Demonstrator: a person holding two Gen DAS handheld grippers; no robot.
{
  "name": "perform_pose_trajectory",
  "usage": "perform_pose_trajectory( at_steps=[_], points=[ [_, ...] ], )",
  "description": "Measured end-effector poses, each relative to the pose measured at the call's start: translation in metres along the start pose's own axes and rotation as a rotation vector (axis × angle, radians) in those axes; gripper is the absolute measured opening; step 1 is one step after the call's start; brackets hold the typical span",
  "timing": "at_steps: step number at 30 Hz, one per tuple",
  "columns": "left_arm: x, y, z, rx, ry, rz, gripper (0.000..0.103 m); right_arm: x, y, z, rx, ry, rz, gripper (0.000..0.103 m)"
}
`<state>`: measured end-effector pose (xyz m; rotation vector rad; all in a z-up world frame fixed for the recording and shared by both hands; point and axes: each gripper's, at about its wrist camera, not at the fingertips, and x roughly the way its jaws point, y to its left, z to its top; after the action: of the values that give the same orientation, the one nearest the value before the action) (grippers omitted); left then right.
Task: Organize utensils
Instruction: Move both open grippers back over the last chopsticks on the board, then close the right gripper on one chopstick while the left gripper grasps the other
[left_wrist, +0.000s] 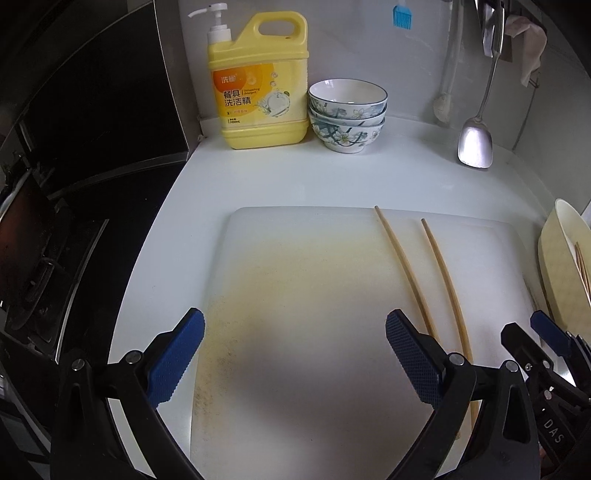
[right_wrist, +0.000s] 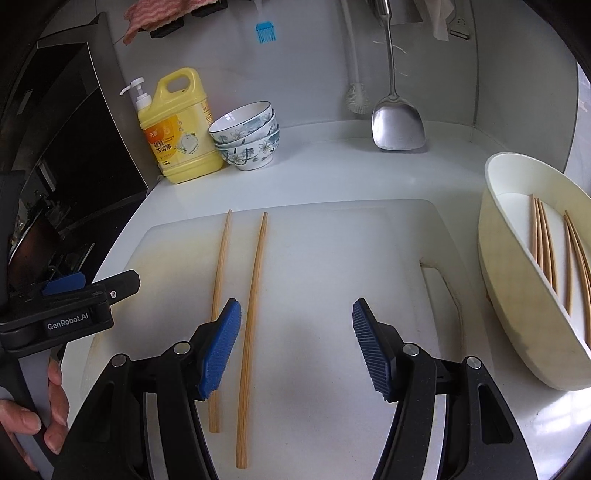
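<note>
Chopsticks on the board: two long wooden chopsticks (right_wrist: 255, 314) lie side by side on the white cutting board (right_wrist: 332, 258), close together but not touching, thin tips pointing to the back wall.
Chopsticks in the tray: more wooden chopsticks (right_wrist: 554, 251) lie inside the cream tray (right_wrist: 517, 295), which sits just beside the board on the right.
Left gripper: the left gripper (left_wrist: 295, 354) hangs low over the board with its blue pads wide apart and nothing between them. Its right pad (left_wrist: 410, 354) is just beside the two chopsticks.
Right gripper: the right gripper (right_wrist: 295, 347) is also spread wide and holds nothing. One chopstick shows in the gap between its pads, and the other passes under its left pad (right_wrist: 221, 347).
Hand: a hand (right_wrist: 37, 417) holds the left gripper's handle, seen at the edge of the right camera.
Back of the counter: a yellow soap bottle (left_wrist: 258, 81) stands touching a stack of flowery bowls (left_wrist: 347, 114).
Wall: a metal spatula (right_wrist: 397, 122) and a blue brush (right_wrist: 265, 31) hang there.
</note>
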<state>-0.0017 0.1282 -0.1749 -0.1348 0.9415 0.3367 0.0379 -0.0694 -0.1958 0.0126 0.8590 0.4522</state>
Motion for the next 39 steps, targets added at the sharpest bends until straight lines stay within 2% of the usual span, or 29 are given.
perform_pose_trajectory(
  at_steps=[2,5,9,14,16,18,21,24,33,39],
  points=[
    [0.001,0.001,-0.002,-0.002,-0.016,-0.019,0.097,0.005,0.004,-0.003,-0.017,-0.003,0.017,0.06],
    [0.007,0.0,-0.005,0.014,-0.021,-0.019,0.097,0.013,0.01,-0.01,-0.067,-0.009,-0.029,0.06],
    [0.008,0.0,-0.008,0.034,-0.041,-0.016,0.097,0.02,0.015,-0.017,-0.08,-0.003,-0.036,0.06],
    [0.014,0.002,-0.007,0.014,-0.023,-0.032,0.097,0.024,0.019,-0.021,-0.114,-0.003,-0.072,0.06],
    [0.014,0.002,-0.007,0.005,-0.026,-0.04,0.097,0.025,0.023,-0.022,-0.143,-0.008,-0.089,0.055],
    [0.015,0.0,-0.007,0.003,-0.024,-0.048,0.097,0.025,0.025,-0.023,-0.156,-0.012,-0.075,0.033],
    [0.018,-0.006,-0.006,0.008,-0.01,-0.061,0.097,0.025,0.023,-0.022,-0.163,-0.012,-0.064,0.017],
    [0.02,-0.015,-0.006,0.009,-0.002,-0.085,0.097,0.025,0.015,-0.018,-0.136,-0.006,-0.043,0.008],
    [0.029,-0.054,-0.004,0.065,0.025,-0.098,0.097,0.024,-0.022,-0.012,-0.069,-0.004,-0.074,0.007],
    [0.039,-0.073,-0.004,0.091,0.049,-0.074,0.097,0.022,-0.043,-0.01,-0.035,-0.001,-0.08,0.007]
  ],
)
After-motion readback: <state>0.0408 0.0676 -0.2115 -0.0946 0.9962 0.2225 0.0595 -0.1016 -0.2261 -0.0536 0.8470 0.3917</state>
